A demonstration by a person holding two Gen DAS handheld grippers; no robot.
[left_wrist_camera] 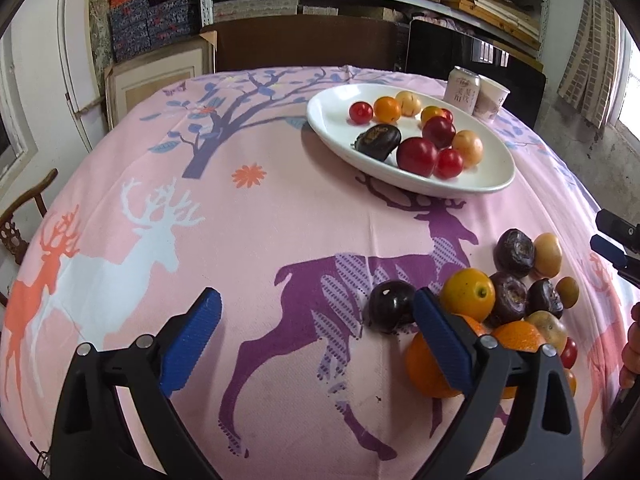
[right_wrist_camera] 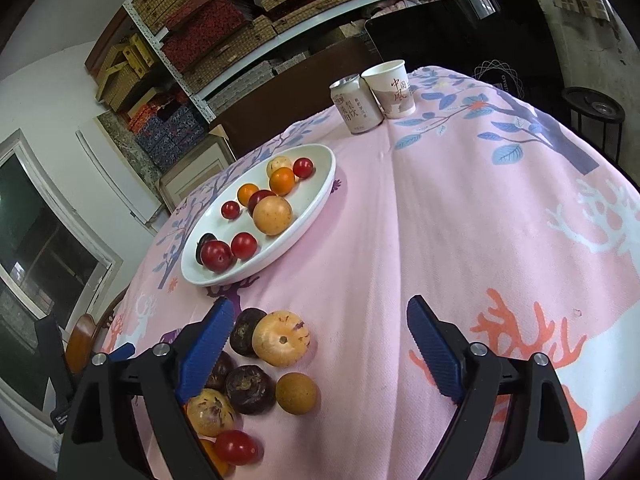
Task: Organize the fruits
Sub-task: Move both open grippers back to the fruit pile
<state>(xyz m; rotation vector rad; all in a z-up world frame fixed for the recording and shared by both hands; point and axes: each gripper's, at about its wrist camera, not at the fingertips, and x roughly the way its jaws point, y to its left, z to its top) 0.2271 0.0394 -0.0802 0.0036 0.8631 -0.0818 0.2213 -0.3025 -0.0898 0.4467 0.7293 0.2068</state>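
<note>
Two groups of fruit lie on the counter (left_wrist_camera: 280, 208), which a pink deer cloth covers. The white plate (left_wrist_camera: 332, 120) stands toward the far side and already carries about ten pieces, so I judge it is the collecting place. A can (right_wrist_camera: 357, 104) and a paper cup (right_wrist_camera: 391, 88) stand touching behind it, out of the way. The loose pile (right_wrist_camera: 256, 376) waits on the near side between my two tools, because these fruits are not sorted yet. My left gripper (left_wrist_camera: 316, 340) has its jaws released wide and holds nothing; the dark plum (left_wrist_camera: 390, 306) lies just beside its right finger. My right gripper (right_wrist_camera: 320, 344) is also spread and empty, with the pale round fruit (right_wrist_camera: 281, 338) between its fingers, probably my next pick.
</note>
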